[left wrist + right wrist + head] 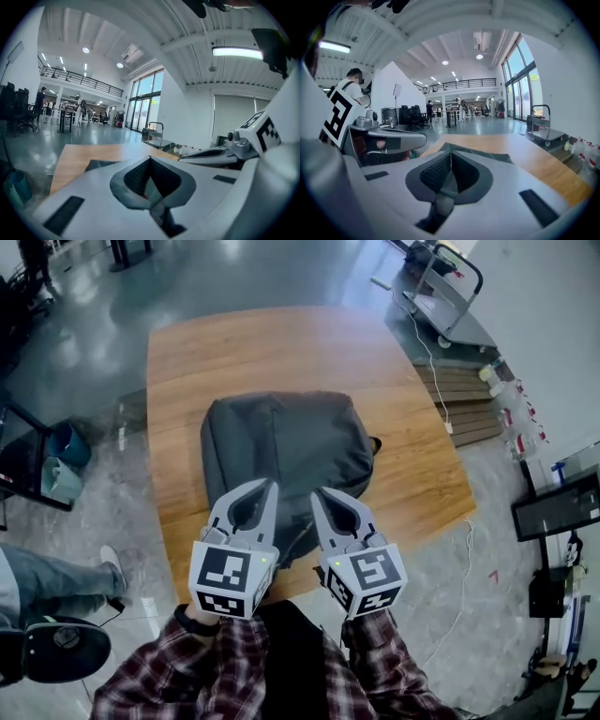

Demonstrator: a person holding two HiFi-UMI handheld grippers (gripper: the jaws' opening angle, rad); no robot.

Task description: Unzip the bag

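One dark grey bag (286, 451) is lying flat at the middle of the single wooden table (234, 343). Two grippers, the left gripper (269, 486) and the right gripper (317, 493), are hovering side by side above its near part, each clenching its jaws together on nothing.

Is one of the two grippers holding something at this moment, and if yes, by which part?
Nothing is held. The left gripper and the right gripper are both shut and empty, close to the dark grey fabric backpack.
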